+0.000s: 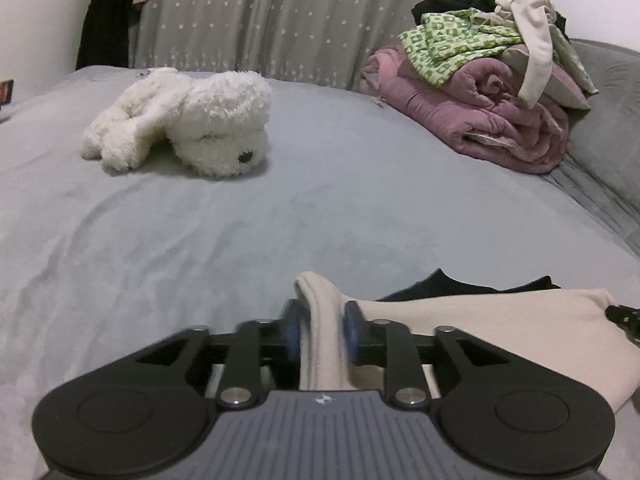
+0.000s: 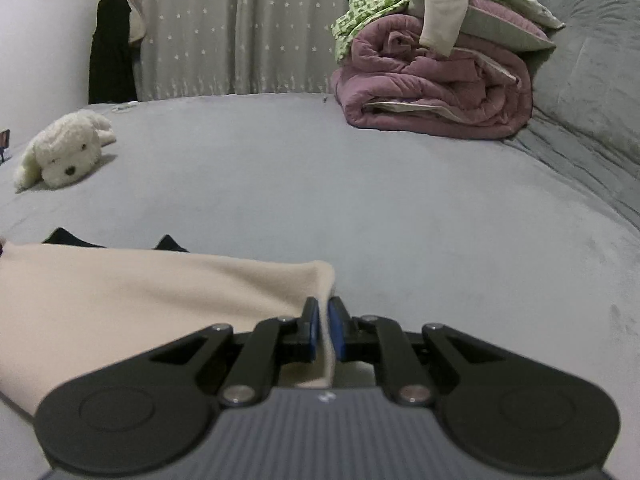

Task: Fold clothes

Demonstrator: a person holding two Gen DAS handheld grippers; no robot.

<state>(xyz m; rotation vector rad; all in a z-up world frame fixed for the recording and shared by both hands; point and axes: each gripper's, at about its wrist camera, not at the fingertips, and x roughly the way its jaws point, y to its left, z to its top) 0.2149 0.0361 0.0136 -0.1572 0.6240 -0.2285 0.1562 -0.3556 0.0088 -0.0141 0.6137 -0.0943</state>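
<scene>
A cream fleece garment (image 1: pixel 480 320) lies stretched along the near part of the grey bed (image 1: pixel 280 220), over a black garment (image 1: pixel 432 286) whose edges peek out behind it. My left gripper (image 1: pixel 322 324) straddles the cream garment's left corner, which stands as a thick fold between the blue pads; the pads sit close beside it without clearly pinching. In the right wrist view the cream garment (image 2: pixel 140 292) runs off to the left, and my right gripper (image 2: pixel 324 332) is shut on its right corner. The black garment (image 2: pixel 60 236) shows behind it.
A white plush dog (image 1: pixel 192 128) lies on the bed's far left. A rolled mauve quilt with a heap of clothes (image 1: pixel 492 92) on it sits at the far right, by a grey headboard (image 2: pixel 592 60). A starred curtain (image 2: pixel 240 28) hangs behind.
</scene>
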